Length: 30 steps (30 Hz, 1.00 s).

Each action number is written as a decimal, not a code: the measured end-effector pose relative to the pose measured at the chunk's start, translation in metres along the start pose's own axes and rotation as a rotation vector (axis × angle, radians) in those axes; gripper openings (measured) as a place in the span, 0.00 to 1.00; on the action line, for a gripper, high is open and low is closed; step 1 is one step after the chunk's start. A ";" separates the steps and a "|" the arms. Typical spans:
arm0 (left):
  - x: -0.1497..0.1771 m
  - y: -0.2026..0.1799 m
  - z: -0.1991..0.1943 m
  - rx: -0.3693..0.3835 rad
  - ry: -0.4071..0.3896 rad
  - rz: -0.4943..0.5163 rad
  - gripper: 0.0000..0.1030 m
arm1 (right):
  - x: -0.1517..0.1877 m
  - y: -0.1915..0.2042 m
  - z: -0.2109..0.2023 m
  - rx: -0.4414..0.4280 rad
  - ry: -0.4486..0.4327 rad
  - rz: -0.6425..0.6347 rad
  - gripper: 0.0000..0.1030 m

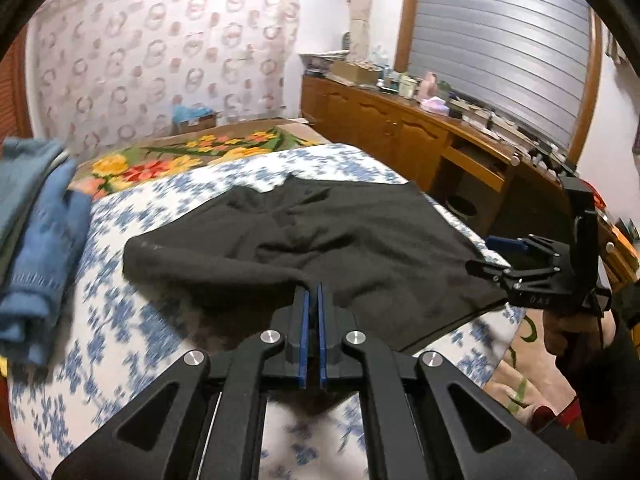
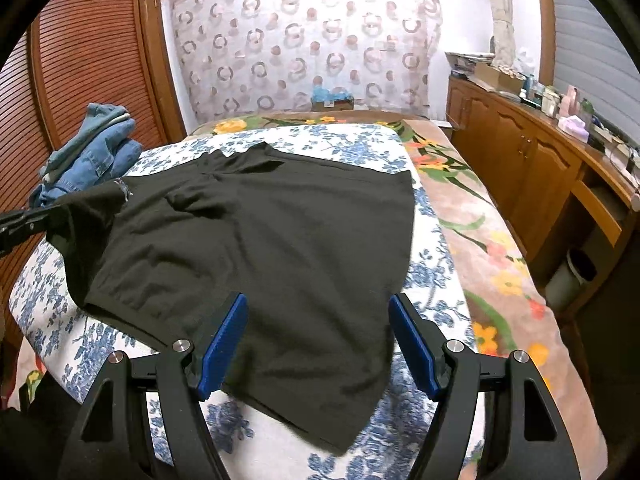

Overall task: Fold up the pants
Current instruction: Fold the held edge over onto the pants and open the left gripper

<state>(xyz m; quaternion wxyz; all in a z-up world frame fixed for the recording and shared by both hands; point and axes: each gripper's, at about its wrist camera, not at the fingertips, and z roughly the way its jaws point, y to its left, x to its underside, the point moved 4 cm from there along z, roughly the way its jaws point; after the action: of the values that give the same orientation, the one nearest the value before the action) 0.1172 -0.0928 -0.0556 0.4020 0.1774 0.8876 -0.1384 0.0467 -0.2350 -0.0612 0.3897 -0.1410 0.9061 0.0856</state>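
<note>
Black pants [image 1: 320,236] lie spread on a bed with a blue-flowered white sheet [image 1: 100,344]. My left gripper [image 1: 313,292] is shut on the near left edge of the pants and lifts that edge a little. In the right wrist view the pants [image 2: 260,240] fill the middle of the bed, and the lifted corner [image 2: 84,216] hangs from the left gripper at the far left. My right gripper [image 2: 318,308] is open and empty, just above the near part of the pants. It also shows at the right of the left wrist view [image 1: 496,260].
Folded blue jeans [image 1: 36,232] are piled at the bed's left side [image 2: 96,148]. A wooden sideboard [image 1: 400,128] with clutter runs along the right wall. A floral blanket [image 2: 480,220] covers the bed's right side. A slatted wooden door [image 2: 80,60] stands at the left.
</note>
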 end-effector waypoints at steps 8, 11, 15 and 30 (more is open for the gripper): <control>-0.032 -0.042 0.023 0.066 0.002 0.083 0.04 | 0.003 -0.015 -0.007 0.008 -0.012 0.022 0.72; -0.046 -0.061 0.029 0.098 -0.003 0.114 0.04 | 0.004 -0.019 -0.009 0.009 -0.017 0.028 0.72; -0.056 -0.081 0.032 0.128 -0.009 0.148 0.04 | 0.004 -0.023 -0.013 0.013 -0.026 0.034 0.72; -0.045 -0.049 0.035 0.020 -0.013 0.053 0.70 | -0.001 -0.011 -0.014 -0.015 -0.040 0.015 0.69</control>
<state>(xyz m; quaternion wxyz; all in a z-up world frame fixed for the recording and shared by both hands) 0.1473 -0.1597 -0.0389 0.4094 0.2042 0.8785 -0.1377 0.0418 -0.2492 -0.0515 0.4057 -0.1353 0.8985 0.0983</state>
